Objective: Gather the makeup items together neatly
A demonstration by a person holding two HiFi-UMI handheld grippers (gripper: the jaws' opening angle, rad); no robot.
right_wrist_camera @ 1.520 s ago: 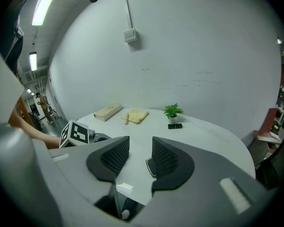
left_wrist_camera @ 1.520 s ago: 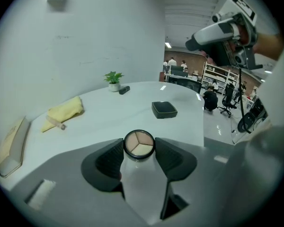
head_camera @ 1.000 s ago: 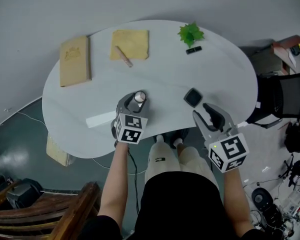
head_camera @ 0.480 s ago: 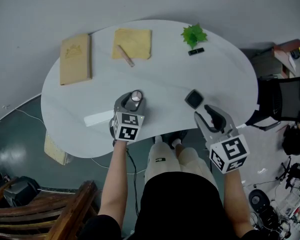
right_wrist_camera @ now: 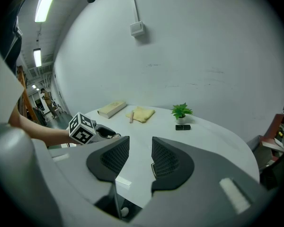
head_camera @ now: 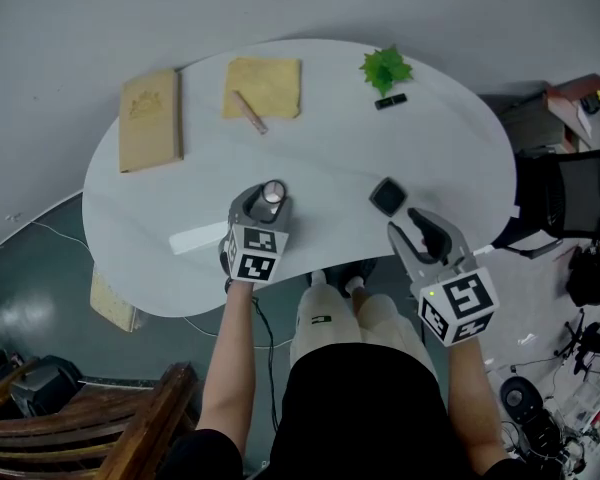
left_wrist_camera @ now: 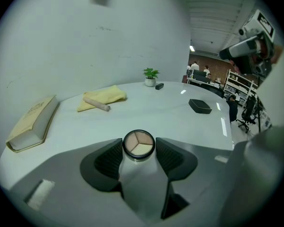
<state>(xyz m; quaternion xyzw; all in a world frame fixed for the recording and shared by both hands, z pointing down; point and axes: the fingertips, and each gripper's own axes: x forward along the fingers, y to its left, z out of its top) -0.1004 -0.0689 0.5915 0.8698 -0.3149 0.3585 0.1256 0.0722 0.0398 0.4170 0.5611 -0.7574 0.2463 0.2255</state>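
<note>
**Gathering barely begun: one compact in hand, the rest spread out**

The left gripper (head_camera: 265, 201) has a round three-shade compact (left_wrist_camera: 138, 143) right between its jaw tips. The jaws are opening. The pads look to be against its black rim with no gap that I can make out, so the grip seems about to go.

The right gripper (right_wrist_camera: 140, 152) holds nothing. Its jaws stand partly apart, with only bare white table (head_camera: 330, 158) showing through the gap.

The items appear well scattered:
- A black square compact (head_camera: 386, 196) lies just ahead of the right gripper.
- A small black item (head_camera: 389, 101) sits far ahead of the right gripper, beside a potted plant (head_camera: 383, 68).
- A pinkish stick (head_camera: 248, 112) rests on a yellow cloth (head_camera: 270, 80), well ahead of the left gripper.

No cluster has formed, so most of the work seems left.

The round compact is small and flat. A clear lid shows three wedges of powder in pale beige, tan and cream. Its smooth rim would likely slip under a light pinch.
</note>
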